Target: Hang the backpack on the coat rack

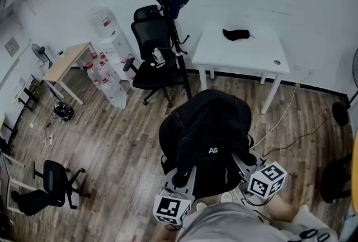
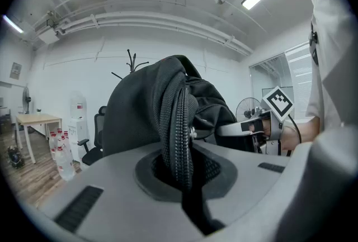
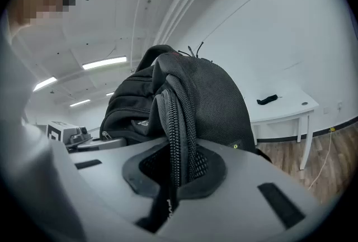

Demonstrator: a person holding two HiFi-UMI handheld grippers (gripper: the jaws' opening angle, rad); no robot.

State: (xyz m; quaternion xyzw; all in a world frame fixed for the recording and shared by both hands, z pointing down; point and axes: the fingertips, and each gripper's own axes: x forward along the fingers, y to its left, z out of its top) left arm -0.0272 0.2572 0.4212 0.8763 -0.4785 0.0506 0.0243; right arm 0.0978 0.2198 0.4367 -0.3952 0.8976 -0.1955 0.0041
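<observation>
A: Head view?
B: I'm holding the backpack [image 1: 210, 134] up above the floor [image 1: 112, 129], with the coat rack [image 1: 168, 28] standing well beyond it.
A: Left gripper view?
B: My left gripper [image 2: 182, 171] is clamping the backpack's zippered edge.
A: Right gripper view?
B: My right gripper [image 3: 173, 176] is clamping it likewise.

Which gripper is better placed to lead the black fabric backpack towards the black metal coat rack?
Probably the left gripper. Both grippers are shut on the black fabric backpack, but the tall black coat rack stands ahead on the left side; the right gripper is farther.
</observation>
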